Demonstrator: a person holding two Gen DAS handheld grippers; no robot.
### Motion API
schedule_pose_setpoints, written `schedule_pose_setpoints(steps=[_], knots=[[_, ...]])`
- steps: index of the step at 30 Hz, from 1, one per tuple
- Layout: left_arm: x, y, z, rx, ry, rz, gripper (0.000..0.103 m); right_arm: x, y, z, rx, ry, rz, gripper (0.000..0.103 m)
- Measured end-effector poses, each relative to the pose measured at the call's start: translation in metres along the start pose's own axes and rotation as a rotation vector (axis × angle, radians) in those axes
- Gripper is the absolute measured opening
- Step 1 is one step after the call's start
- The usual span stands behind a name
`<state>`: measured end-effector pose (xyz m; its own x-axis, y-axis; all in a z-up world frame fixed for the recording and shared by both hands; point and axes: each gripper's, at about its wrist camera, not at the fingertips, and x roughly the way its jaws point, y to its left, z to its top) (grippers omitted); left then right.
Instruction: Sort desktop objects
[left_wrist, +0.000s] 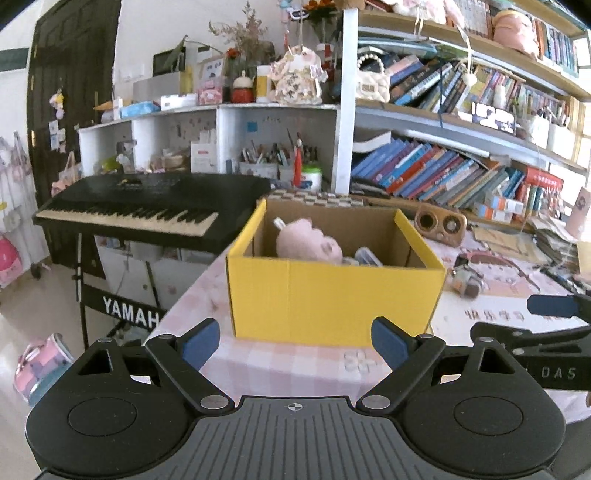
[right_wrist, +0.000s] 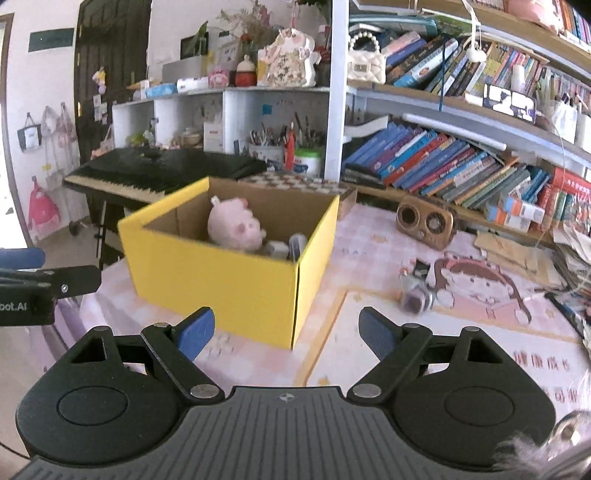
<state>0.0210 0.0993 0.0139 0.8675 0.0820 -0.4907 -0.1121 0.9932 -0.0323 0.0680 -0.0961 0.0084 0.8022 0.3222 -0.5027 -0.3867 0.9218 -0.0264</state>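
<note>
A yellow cardboard box (left_wrist: 332, 295) (right_wrist: 221, 284) stands open on the pink patterned tablecloth (left_wrist: 295, 362). Inside it lie a pink plush toy (left_wrist: 308, 242) (right_wrist: 234, 225) and some small grey items (right_wrist: 288, 247). My left gripper (left_wrist: 295, 343) is open and empty in front of the box's near wall. My right gripper (right_wrist: 286, 334) is open and empty too, near the box's right corner. Right of the box a small clear item with a dark base (right_wrist: 417, 295) (left_wrist: 467, 282) lies on the cloth. Each gripper's side shows in the other's view.
A wooden radio-like speaker (right_wrist: 424, 221) sits at the back of the desk below shelves of leaning books (right_wrist: 443, 162). A black keyboard (left_wrist: 147, 210) on a stand is left of the desk. Papers and pens (left_wrist: 554, 247) lie at the right edge.
</note>
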Motion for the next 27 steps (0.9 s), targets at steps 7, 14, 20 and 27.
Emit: schedule_pose_setpoints(steps=[7, 14, 20, 27], knots=[[-0.009, -0.006, -0.019, 0.007, 0.047, -0.014, 0.091, -0.009, 0.008, -0.023, 0.015, 0.066, 0.024, 0.085], [-0.013, -0.016, -0.034, 0.029, 0.105, -0.038, 0.092, -0.012, 0.017, -0.033, 0.006, 0.106, 0.034, 0.087], [-0.016, -0.021, -0.038, 0.039, 0.112, -0.047, 0.092, -0.019, 0.014, -0.043, 0.022, 0.119, 0.019, 0.088], [-0.016, -0.030, -0.041, 0.058, 0.126, -0.081, 0.093, -0.028, 0.007, -0.050, 0.045, 0.127, -0.010, 0.089]])
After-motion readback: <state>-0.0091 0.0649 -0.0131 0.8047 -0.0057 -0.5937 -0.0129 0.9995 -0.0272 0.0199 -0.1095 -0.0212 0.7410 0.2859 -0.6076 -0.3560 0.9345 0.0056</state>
